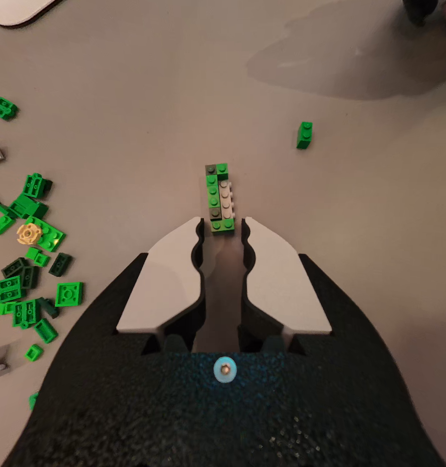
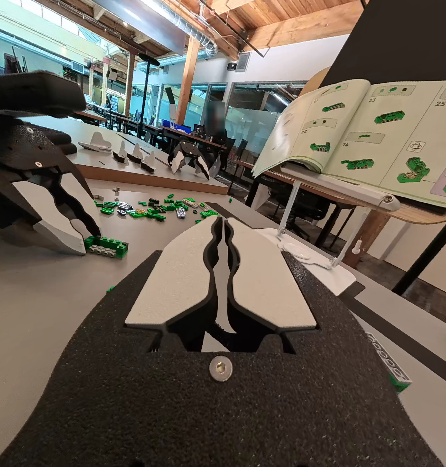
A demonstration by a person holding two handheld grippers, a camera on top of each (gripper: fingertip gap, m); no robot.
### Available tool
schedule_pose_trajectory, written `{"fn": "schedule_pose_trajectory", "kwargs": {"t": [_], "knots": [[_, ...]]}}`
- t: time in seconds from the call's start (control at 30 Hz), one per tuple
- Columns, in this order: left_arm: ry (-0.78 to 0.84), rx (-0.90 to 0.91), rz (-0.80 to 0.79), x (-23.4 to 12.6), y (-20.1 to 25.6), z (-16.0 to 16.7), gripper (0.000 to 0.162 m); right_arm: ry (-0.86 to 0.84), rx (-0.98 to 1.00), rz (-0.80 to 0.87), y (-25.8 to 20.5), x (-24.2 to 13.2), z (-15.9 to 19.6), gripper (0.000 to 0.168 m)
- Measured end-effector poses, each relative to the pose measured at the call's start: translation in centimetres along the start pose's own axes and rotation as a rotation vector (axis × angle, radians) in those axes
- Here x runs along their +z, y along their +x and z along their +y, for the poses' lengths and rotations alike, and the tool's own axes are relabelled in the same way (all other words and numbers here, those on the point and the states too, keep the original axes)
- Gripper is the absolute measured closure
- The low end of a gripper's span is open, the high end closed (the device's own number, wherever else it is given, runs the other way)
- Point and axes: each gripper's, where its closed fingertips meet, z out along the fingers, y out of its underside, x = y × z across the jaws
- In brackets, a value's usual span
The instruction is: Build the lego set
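Observation:
A small green and grey lego assembly (image 1: 220, 199) lies on the grey table (image 1: 141, 113). My left gripper (image 1: 222, 222) is open, and its fingertips straddle the assembly's near end with a gap on each side. In the right wrist view the left gripper (image 2: 89, 241) stands at the left, tips down at the end of the assembly (image 2: 108, 246). My right gripper (image 2: 223, 219) is shut and empty, held above the table and pointing towards the pile of loose bricks (image 2: 153, 208). A single green brick (image 1: 304, 135) lies apart at the right.
The pile of loose green bricks (image 1: 32, 252) with a tan round piece (image 1: 28, 233) lies at the left. An open instruction booklet (image 2: 368, 131) rests on a white stand (image 2: 318, 262) at the right. A grey and green piece (image 2: 394, 364) lies beside my right gripper. A spare gripper (image 2: 189, 159) stands on a raised board behind. The grippers' ends are close to 20 cm from one another.

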Motion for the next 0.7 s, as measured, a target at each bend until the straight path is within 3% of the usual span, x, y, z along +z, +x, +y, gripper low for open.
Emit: {"fn": "schedule_pose_trajectory", "kwargs": {"t": [0.1,0.17,0.3,0.47,0.7], "knots": [[0.015,-0.006,0.025,0.1,0.1,0.0,0.145,-0.005,-0.010,-0.006,-0.2,0.1,0.1,0.167],[0.055,0.022,-0.047,-0.2,-0.7,-0.6,0.145,-0.011,-0.018,-0.005,-0.2,0.1,0.2,0.167],[0.293,-0.004,-0.153,-2.0,-2.2,-5.6,0.146,-0.034,-0.026,0.021,0.2,0.3,0.5,0.168],[0.272,0.072,-0.187,0.4,-3.4,-7.7,0.146,-0.120,-0.096,0.048,0.2,0.7,1.7,0.168],[0.261,0.082,0.023,2.5,-1.5,-6.6,0.146,-0.134,-0.154,-0.160,-3.3,1.1,2.2,0.168]]}}
